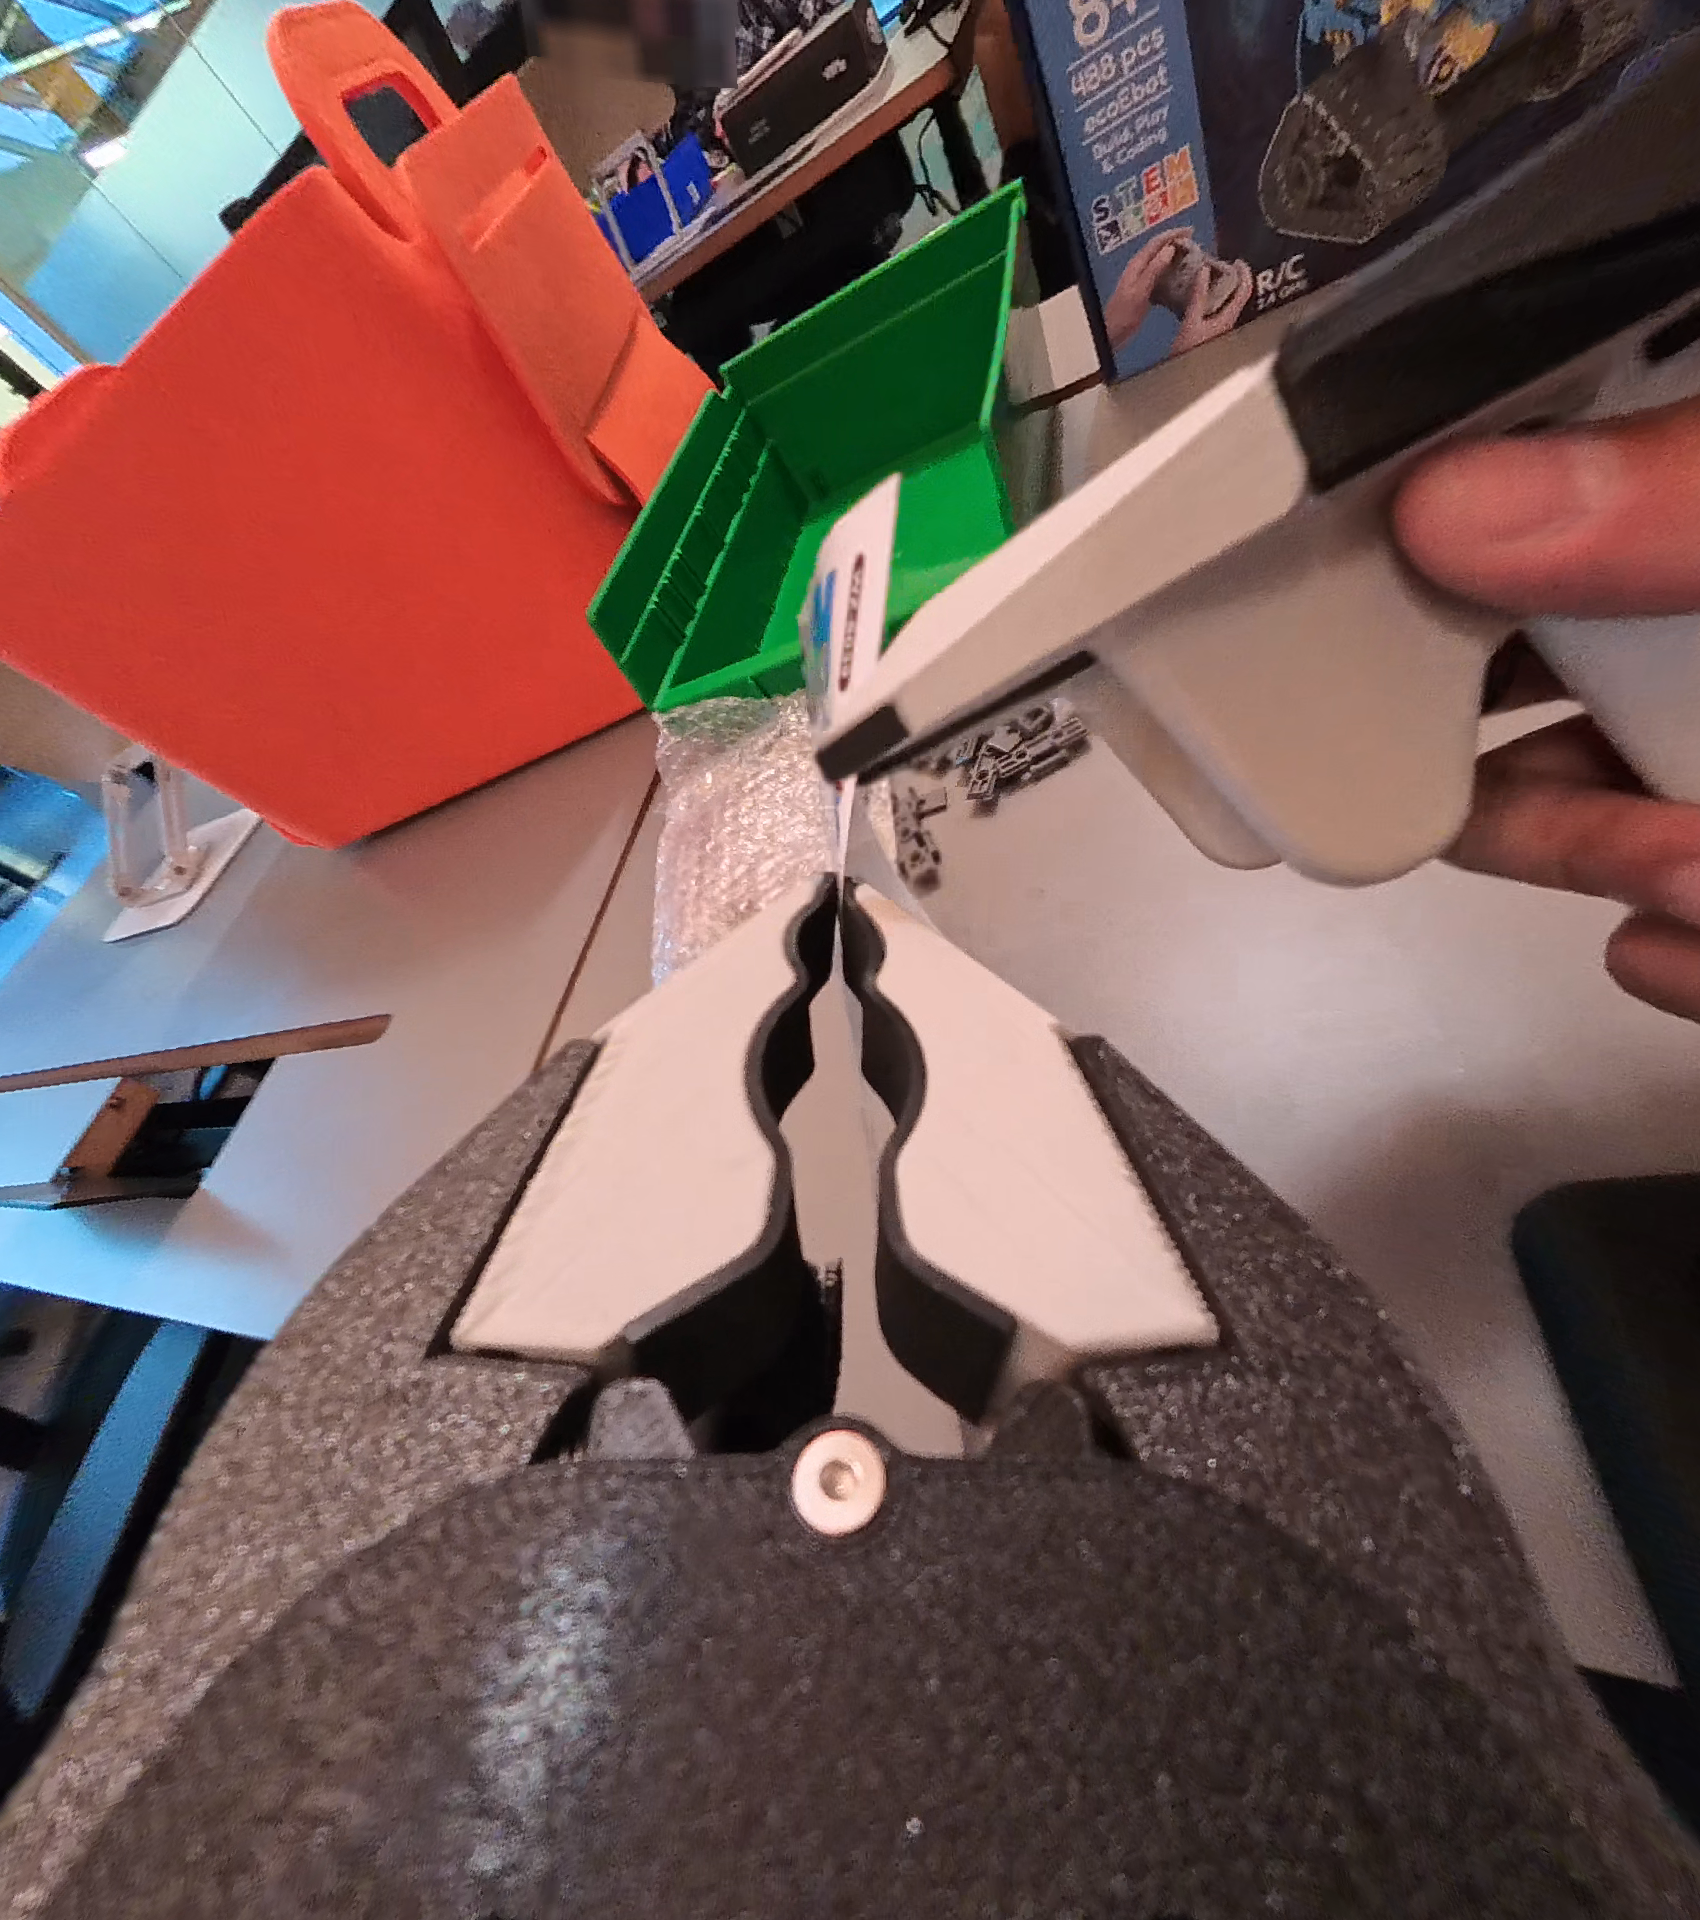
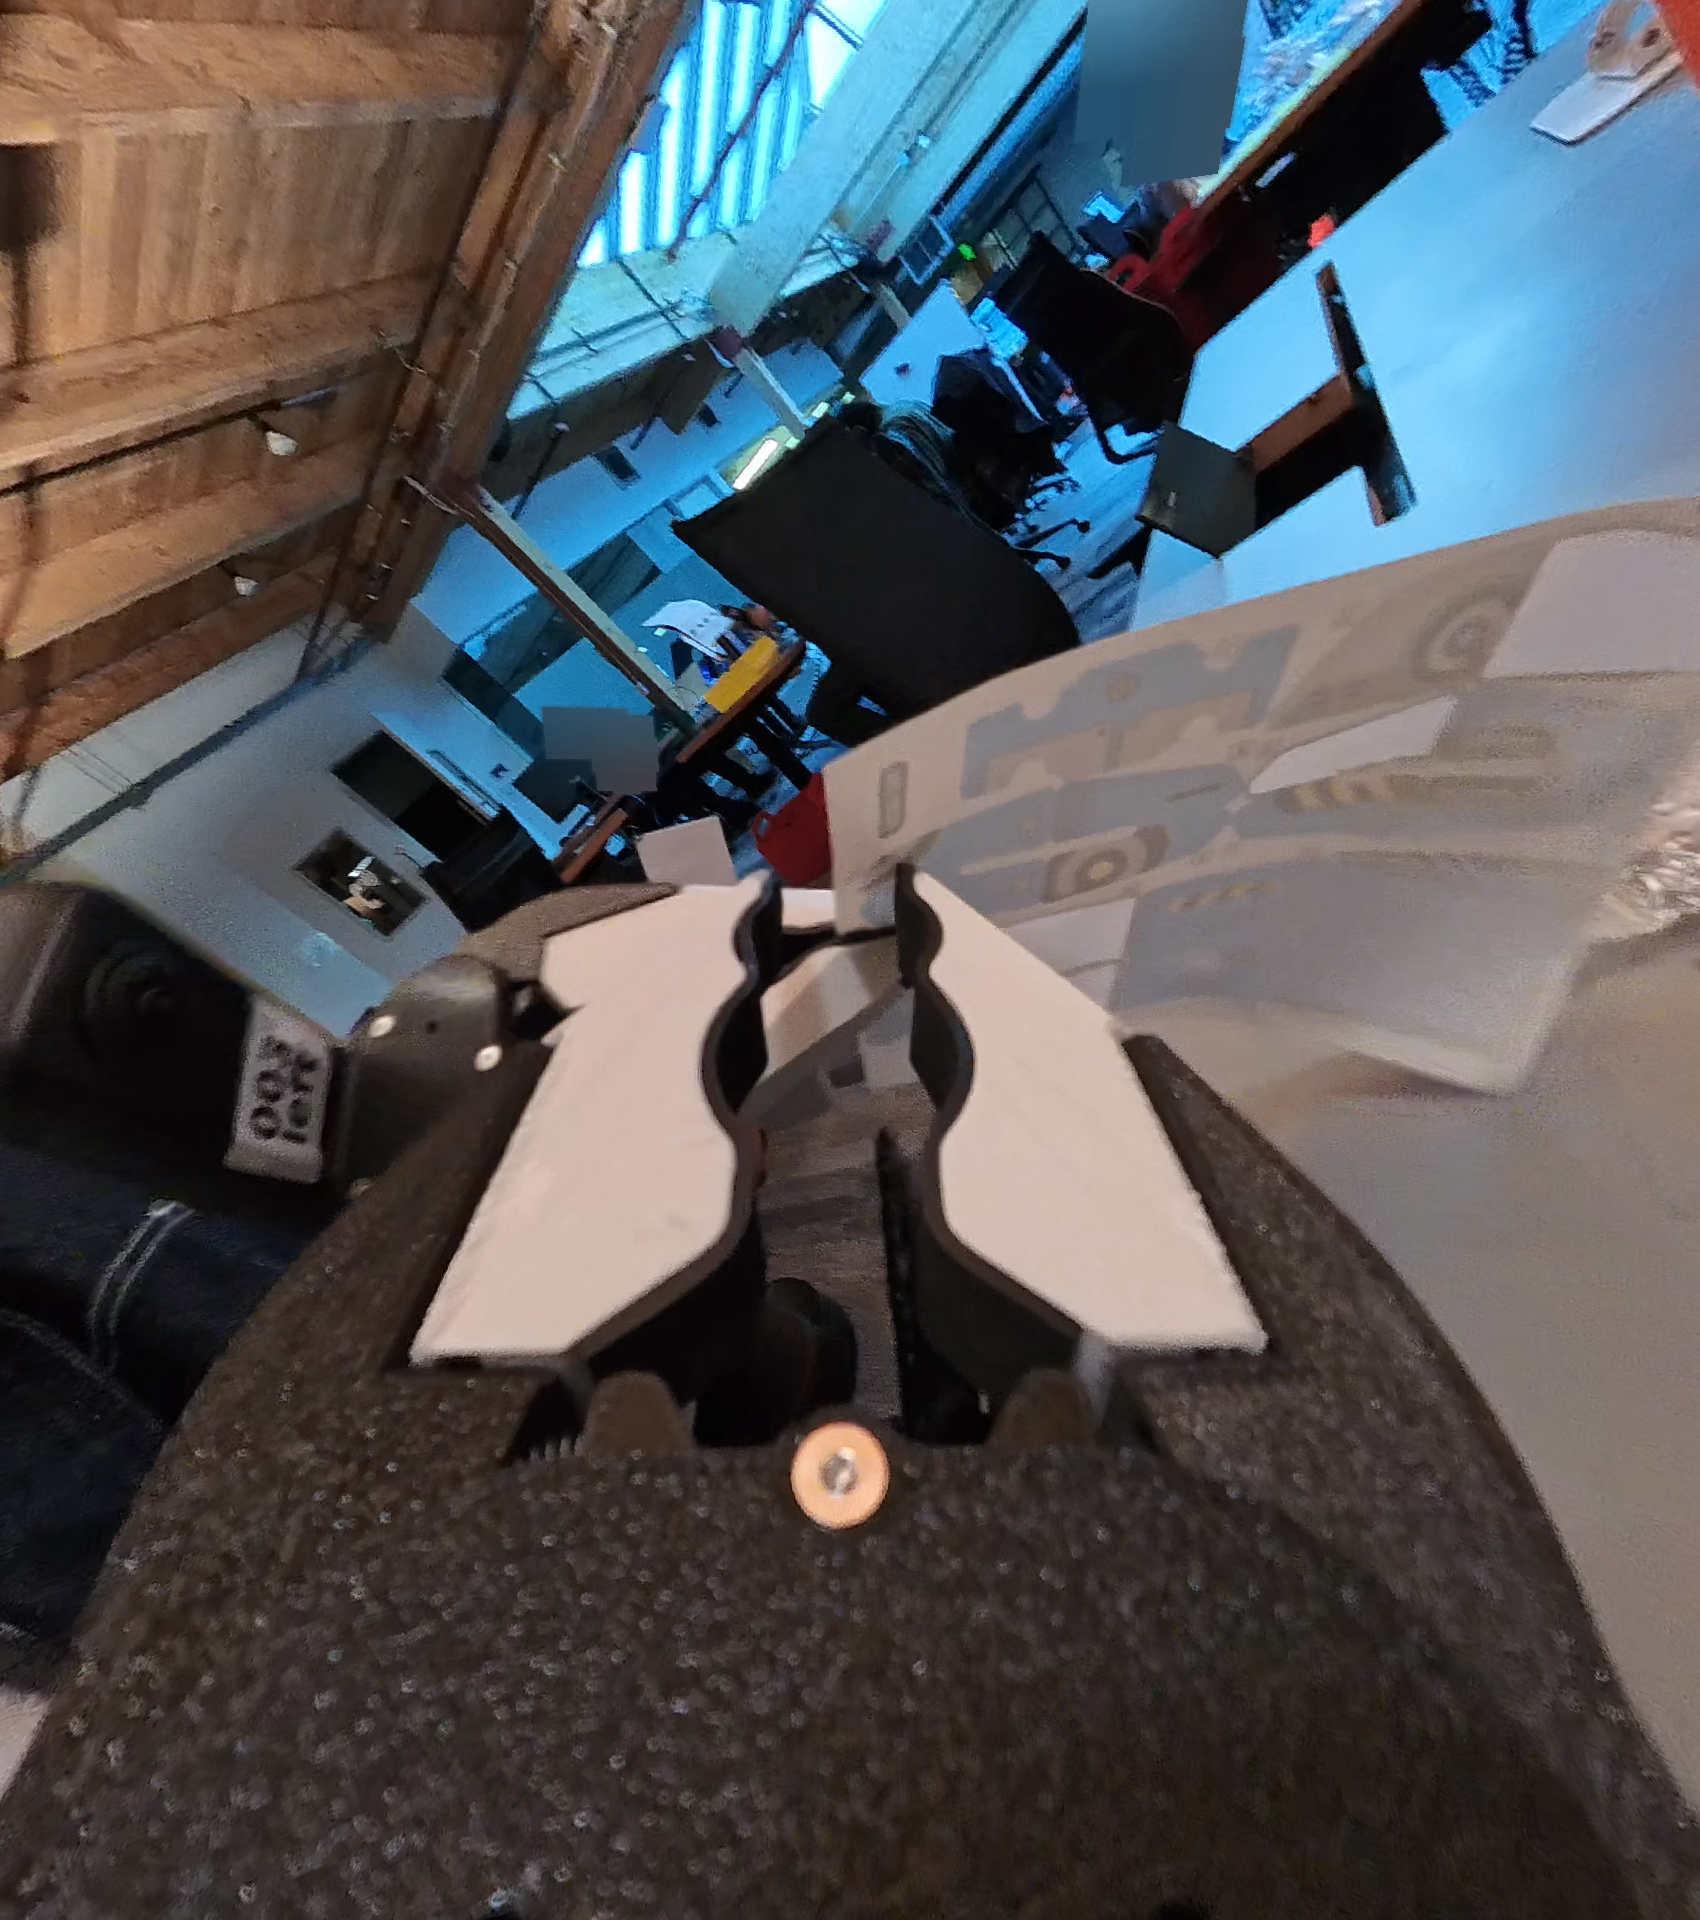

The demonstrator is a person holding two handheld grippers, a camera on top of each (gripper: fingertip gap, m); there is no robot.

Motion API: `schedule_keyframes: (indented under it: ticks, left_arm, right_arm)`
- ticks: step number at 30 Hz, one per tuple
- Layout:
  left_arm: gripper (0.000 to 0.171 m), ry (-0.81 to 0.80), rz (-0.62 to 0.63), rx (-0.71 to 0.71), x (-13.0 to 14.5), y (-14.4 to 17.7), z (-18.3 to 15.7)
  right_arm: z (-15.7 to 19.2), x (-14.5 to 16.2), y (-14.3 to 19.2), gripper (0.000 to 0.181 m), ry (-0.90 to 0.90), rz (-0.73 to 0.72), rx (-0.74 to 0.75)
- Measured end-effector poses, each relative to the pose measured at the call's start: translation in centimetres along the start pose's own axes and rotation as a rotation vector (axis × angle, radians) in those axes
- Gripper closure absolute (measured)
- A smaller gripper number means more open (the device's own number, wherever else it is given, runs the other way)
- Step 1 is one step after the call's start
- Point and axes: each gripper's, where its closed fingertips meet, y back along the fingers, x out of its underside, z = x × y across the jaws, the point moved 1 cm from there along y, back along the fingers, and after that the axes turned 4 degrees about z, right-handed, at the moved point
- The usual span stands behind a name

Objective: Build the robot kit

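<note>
My left gripper (image 1: pixel 841 899) is shut on the lower edge of a thin white sticker sheet (image 1: pixel 858 582), seen edge-on and rising from its fingertips. In the right wrist view the sheet (image 2: pixel 1241 748) shows its face, printed with blue-grey shapes, and curves away to the right. My right gripper (image 2: pixel 841 894) is open. The sheet's corner stands between its fingers, close to the right finger (image 2: pixel 1012 1039), with a clear gap to the left one. The left wrist view shows the right gripper (image 1: pixel 851 753) held by a hand (image 1: pixel 1656 540), its tips at the sheet just above my left fingertips.
An orange felt bag (image 1: pixel 306 520) stands at the left on the white table (image 1: pixel 1241 1039), with a green plastic tray (image 1: pixel 887 416) behind the sheet. Bubble wrap (image 1: pixel 721 821) and several small grey bricks (image 1: pixel 991 758) lie ahead. A blue toy box (image 1: pixel 1168 177) stands at the back right. The grippers are tip to tip, or close to it.
</note>
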Motion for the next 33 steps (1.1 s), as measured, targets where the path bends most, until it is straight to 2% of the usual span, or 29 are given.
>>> schedule_keyframes:
  ticks: [4, 6, 8, 11, 14, 18, 21, 24, 27, 33]
  left_arm:
    - [0.171, -0.002, -0.002, -0.004, -0.1, -0.2, -0.3]
    - [0.171, 0.014, -0.01, 0.021, -0.2, -0.1, -0.7]
    - [0.165, 0.038, -0.052, 0.104, -0.8, 0.2, -1.9]
    - [0.133, 0.128, -0.13, 0.281, -1.9, 1.5, -2.9]
    - [0.125, 0.194, -0.216, 0.376, -2.9, 3.1, -1.6]
    - [0.12, 0.241, -0.275, 0.572, -3.7, 4.7, -1.4]
    - [0.125, 0.238, -0.307, 0.702, -3.6, 5.8, -2.0]
    - [0.129, 0.236, -0.337, 0.772, -3.6, 6.8, -2.3]
    - [0.138, 0.217, -0.35, 0.787, -3.6, 7.4, -2.4]
    - [0.142, 0.143, -0.341, 0.767, -2.9, 7.7, -2.6]
  right_arm:
    - [-0.5, 0.0, 0.2, 0.179, -0.012, -0.009, 0.02]
    - [-0.6, 0.0, 0.3, 0.181, -0.009, -0.012, 0.018]
    - [-0.3, -0.1, 0.5, 0.181, 0.001, -0.01, -0.011]
    - [0.1, 0.0, 0.8, 0.181, 0.038, 0.016, -0.04]
    - [0.3, 0.1, 1.1, 0.181, 0.06, 0.046, -0.062]
    - [2.3, 0.8, 1.2, 0.181, 0.058, 0.109, -0.21]
    - [4.0, 1.1, 1.3, 0.181, 0.059, 0.129, -0.318]
    - [4.9, 1.7, 1.3, 0.181, 0.071, 0.158, -0.371]
    - [5.6, 2.1, 1.3, 0.181, 0.072, 0.178, -0.413]
    - [5.5, 2.7, 1.4, 0.181, 0.082, 0.215, -0.418]
